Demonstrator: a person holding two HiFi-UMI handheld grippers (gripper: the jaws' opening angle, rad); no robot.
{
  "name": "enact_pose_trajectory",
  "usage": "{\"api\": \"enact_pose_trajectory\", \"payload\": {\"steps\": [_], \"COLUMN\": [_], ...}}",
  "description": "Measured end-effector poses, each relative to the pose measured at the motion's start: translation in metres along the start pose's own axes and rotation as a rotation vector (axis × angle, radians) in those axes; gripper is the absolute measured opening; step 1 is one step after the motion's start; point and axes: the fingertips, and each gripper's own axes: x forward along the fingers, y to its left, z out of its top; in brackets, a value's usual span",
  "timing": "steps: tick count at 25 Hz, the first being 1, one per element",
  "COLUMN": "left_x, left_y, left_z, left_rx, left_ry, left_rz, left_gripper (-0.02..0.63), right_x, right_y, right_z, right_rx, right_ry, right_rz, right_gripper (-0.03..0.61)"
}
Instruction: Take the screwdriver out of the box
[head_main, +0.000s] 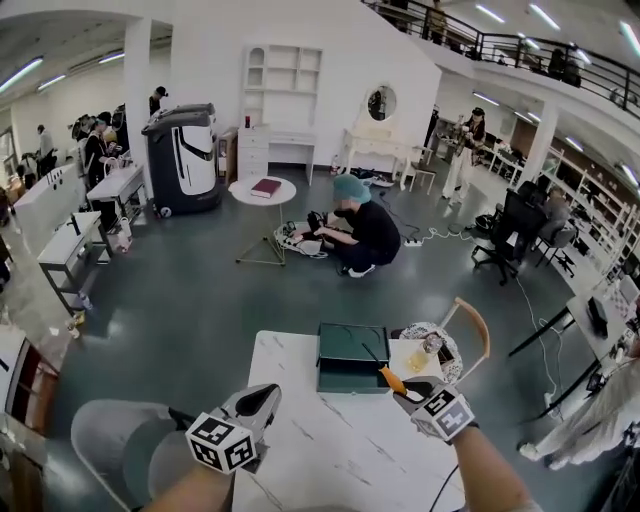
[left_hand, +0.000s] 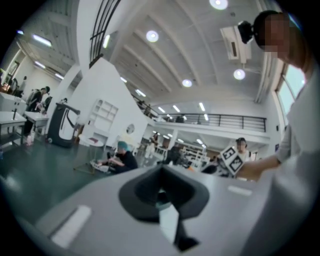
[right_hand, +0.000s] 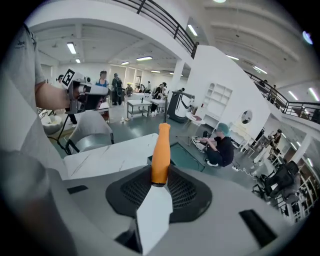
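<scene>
A dark green box (head_main: 352, 356) lies at the far edge of the white marble table (head_main: 330, 450). Just right of it, above the table, my right gripper (head_main: 402, 389) is shut on the screwdriver (head_main: 391, 380) by its orange handle. Its thin shaft points up and left over the box's corner. In the right gripper view the orange handle (right_hand: 161, 152) sticks out from between the pads of the right gripper (right_hand: 159, 182), with the box (right_hand: 182, 157) beyond it. My left gripper (head_main: 262, 402) hovers over the table's left edge, shut, with nothing in it, and aims level across the room (left_hand: 161, 197).
A cup and a patterned plate (head_main: 428, 352) sit right of the box, by a wooden chair (head_main: 472, 328). A grey chair (head_main: 120, 440) stands left of the table. A person crouches on the floor (head_main: 362, 236) beyond it, near a round table (head_main: 262, 190).
</scene>
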Motion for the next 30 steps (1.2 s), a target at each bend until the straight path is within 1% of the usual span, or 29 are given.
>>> {"api": "enact_pose_trajectory", "payload": {"steps": [5,10,16,22,26,30], "left_x": [-0.002,0.001,-0.002,-0.009,-0.003,-0.004], "left_y": [-0.051,-0.104,-0.148,-0.175,-0.192,-0.191], "left_z": [-0.003,0.001,0.0,-0.011,-0.013,-0.006], "left_rx": [-0.022,0.015,0.032,0.035,0.038,0.035], "left_ry": [-0.037,-0.066,-0.083,-0.082,-0.082,-0.087], "left_rz": [0.057,0.068,0.097,0.116,0.097,0.07], "left_gripper": [0.0,0.0,0.0,0.0,0.0,0.0], "right_x": [-0.034,-0.068,-0.101,-0.125,-0.139,-0.15], "right_y": [0.004,0.001,-0.007,-0.004,0.0,0.008], "right_z": [-0.022,-0.044,-0.058,-0.071,-0.083,-0.081], "right_rx": [0.028,0.017,0.044,0.098,0.138,0.16], "right_ry": [-0.099,-0.155,-0.234,-0.309,-0.349,-0.381], "right_rz": [0.049,0.07,0.093,0.125,0.147,0.142], "right_gripper": [0.101,0.101,0.101,0.1,0.101,0.1]}}
